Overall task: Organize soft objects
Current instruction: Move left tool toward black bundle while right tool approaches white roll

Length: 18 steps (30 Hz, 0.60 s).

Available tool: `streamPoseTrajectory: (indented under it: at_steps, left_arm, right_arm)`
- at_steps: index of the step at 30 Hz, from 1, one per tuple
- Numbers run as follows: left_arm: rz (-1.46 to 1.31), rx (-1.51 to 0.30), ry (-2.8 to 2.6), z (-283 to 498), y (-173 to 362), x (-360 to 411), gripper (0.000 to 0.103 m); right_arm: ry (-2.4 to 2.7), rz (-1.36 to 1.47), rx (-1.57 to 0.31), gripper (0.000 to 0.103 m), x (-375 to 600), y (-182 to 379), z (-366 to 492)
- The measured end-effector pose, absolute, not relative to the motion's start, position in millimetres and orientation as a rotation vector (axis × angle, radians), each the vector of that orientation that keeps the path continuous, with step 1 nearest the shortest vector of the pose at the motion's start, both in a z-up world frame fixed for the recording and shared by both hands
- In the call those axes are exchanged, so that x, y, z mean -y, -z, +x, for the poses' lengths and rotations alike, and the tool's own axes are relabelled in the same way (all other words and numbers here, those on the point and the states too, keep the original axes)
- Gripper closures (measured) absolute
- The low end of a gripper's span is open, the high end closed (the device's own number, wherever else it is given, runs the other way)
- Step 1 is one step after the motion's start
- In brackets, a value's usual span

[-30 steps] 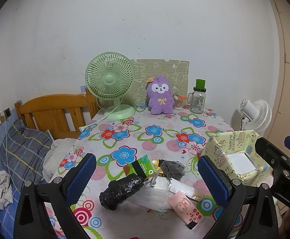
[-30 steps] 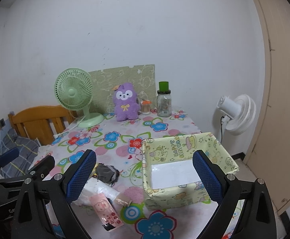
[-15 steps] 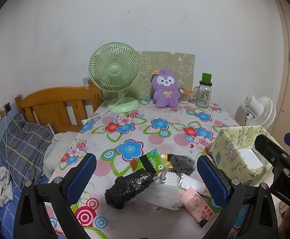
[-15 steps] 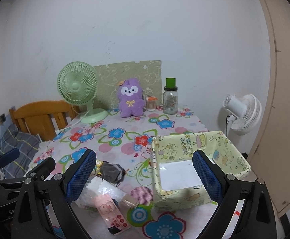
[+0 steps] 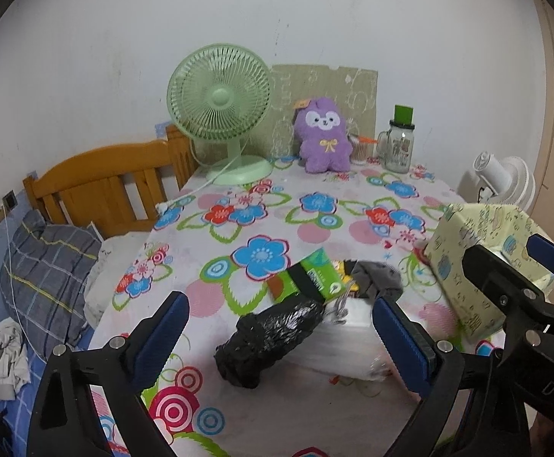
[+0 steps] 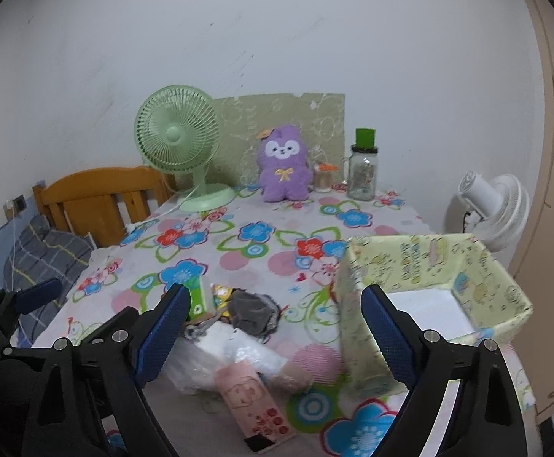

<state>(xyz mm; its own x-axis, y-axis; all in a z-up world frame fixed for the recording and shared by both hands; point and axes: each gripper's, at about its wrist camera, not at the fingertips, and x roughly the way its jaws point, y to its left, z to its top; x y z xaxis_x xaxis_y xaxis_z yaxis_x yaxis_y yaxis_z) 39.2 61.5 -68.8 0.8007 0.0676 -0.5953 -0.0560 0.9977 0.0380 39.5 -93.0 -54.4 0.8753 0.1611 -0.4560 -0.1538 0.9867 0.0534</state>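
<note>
The pile of soft items sits on the surface (image 5: 315,205) beside the yellow box (image 6: 429,266). The black plastic bundle (image 5: 269,339) looks light and crushable (likely slippery); pinch its middle. Left gripper (image 5: 280,327) is spread; right gripper (image 6: 273,323) is closing, nothing pinched.
</note>
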Motion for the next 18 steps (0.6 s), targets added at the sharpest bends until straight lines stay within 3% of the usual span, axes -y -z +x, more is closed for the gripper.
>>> streamPoseTrajectory:
  at_steps: [18]
  left_arm:
    - [0.022,-0.815,-0.017,66.4,124.7,-76.2,0.008]
  right_arm:
    - [-0.182,-0.027,-0.608,0.016,59.5,103.6,59.6]
